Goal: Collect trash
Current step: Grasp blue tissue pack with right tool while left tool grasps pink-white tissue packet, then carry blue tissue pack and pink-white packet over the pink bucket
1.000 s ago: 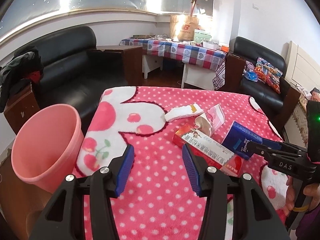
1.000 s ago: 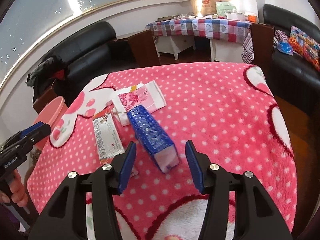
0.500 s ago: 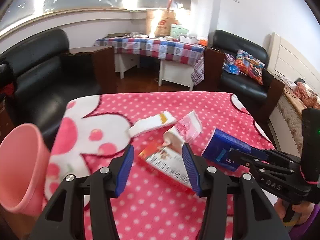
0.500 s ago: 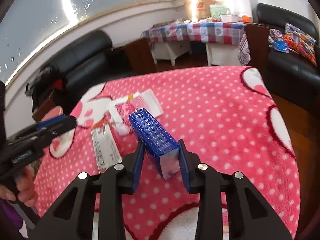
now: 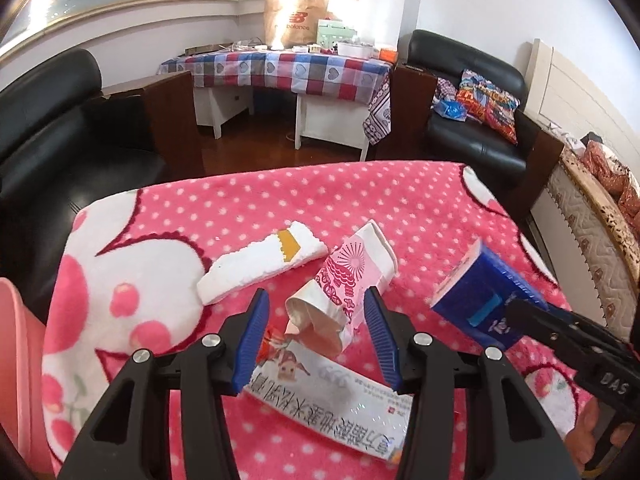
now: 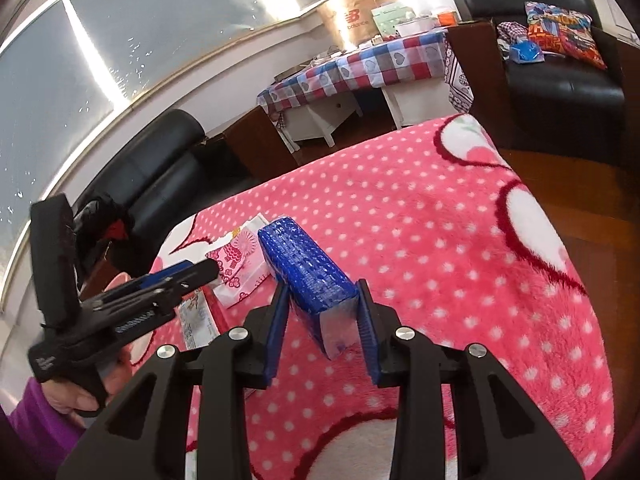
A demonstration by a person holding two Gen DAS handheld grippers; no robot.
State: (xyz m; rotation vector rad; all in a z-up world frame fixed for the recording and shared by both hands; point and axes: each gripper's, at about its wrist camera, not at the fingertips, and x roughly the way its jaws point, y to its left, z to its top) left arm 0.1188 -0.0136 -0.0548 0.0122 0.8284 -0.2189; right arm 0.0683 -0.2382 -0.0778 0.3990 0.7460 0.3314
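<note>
A pink blanket (image 5: 224, 208) with white dots and cherry prints covers the near surface. Behind it a black leather sofa (image 5: 52, 128) stands at the left, beside a dark wooden side cabinet (image 5: 168, 108). Farther back a white desk (image 5: 328, 120) carries a checked heart-patterned cloth (image 5: 280, 70), a brown paper shopping bag (image 5: 296, 20) and small clutter. At the right a black armchair (image 5: 472, 136) holds a colourful cushion (image 5: 488, 104) and a blue bag (image 5: 450, 109)
</note>
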